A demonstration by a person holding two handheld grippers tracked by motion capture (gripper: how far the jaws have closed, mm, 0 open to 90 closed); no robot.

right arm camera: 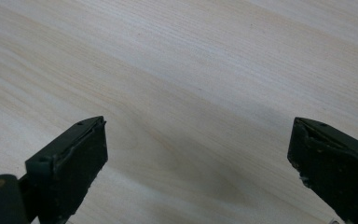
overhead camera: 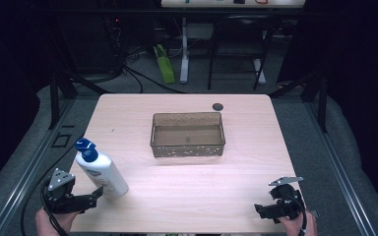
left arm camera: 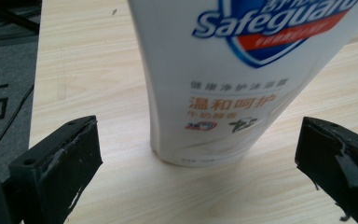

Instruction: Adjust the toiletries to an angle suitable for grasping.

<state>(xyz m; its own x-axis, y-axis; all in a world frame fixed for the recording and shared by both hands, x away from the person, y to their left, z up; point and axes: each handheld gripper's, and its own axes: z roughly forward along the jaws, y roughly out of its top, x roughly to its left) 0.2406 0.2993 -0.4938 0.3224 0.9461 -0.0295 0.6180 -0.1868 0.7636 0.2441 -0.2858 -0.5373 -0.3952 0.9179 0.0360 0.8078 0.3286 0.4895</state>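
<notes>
A white Safeguard bottle (overhead camera: pixel 102 172) with a blue cap stands upright near the table's front left. In the left gripper view the bottle (left arm camera: pixel 223 79) rises just beyond the two black jaws, which stand wide apart and touch nothing. My left gripper (overhead camera: pixel 97 194) sits at the front left corner, open, its tips just short of the bottle's base. My right gripper (overhead camera: pixel 260 211) rests at the front right edge, open too. In the right gripper view the right gripper (right arm camera: pixel 198 163) has bare wood between its jaws.
A brown see-through plastic bin (overhead camera: pixel 187 133) sits in the middle of the wooden table (overhead camera: pixel 187 187). A small dark round disc (overhead camera: pixel 218 106) lies behind it near the far edge. Table legs, cables and a green object (overhead camera: pixel 164 64) are on the floor beyond.
</notes>
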